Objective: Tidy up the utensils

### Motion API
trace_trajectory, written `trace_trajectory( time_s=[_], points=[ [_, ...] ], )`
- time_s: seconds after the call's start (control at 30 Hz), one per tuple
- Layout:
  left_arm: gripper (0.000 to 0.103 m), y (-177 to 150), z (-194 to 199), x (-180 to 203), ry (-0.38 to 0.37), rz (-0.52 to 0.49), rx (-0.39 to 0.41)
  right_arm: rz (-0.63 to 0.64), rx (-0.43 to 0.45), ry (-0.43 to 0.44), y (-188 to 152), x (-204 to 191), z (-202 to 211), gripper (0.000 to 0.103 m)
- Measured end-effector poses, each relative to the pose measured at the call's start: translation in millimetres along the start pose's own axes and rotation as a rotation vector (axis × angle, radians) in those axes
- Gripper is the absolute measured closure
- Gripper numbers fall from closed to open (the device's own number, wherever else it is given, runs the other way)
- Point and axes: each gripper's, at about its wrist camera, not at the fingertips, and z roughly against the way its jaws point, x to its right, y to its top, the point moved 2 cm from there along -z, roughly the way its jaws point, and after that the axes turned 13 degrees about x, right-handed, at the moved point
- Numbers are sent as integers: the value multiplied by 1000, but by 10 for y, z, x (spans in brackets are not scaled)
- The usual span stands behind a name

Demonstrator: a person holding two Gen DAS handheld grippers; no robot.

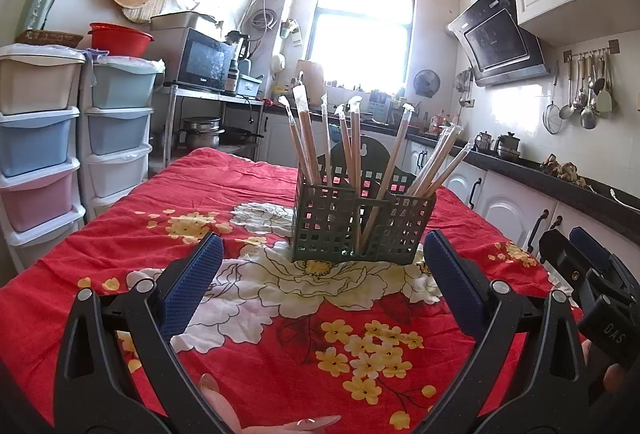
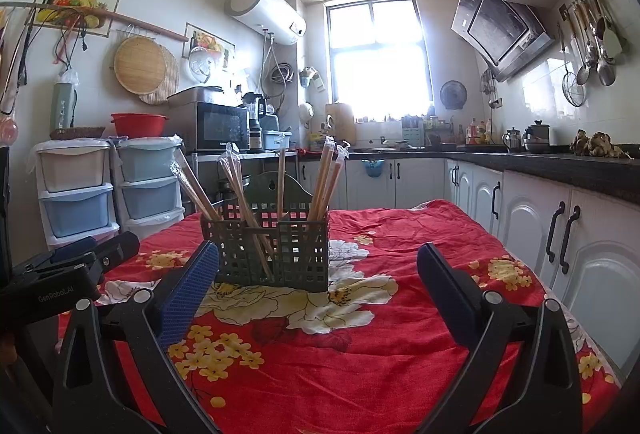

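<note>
Pink fingernails (image 1: 210, 388) below the left gripper (image 1: 322, 276), left view only

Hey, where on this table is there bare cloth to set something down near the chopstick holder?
Bare cloth lies between the green caddy and the left tool, over the yellow flowers. More runs right of the caddy toward the white cabinets, and behind it to the table's far edge. Crowded: above the caddy, where the wrapped chopsticks fan outward. The right tool is open too.

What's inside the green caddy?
The green caddy holds plastic-wrapped chopsticks, leaning outward across its compartments. Their lower ends show only partly through the lattice walls; anything lying flat on the bottom is hidden.
</note>
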Motion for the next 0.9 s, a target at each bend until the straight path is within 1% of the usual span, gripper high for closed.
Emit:
trace_trajectory(
  time_s=[0.47,0.67,0.9],
  points=[
    [11,0,4,15,3,-4,-4,0,-1,0,2,0,0,6],
    [11,-30,-25,23,6,-5,-19,-1,-2,-1,4,0,-1,6],
    [10,-46,-82,14,40,-1,-52,-6,-14,-21,-19,18,-16,6]
  ],
)
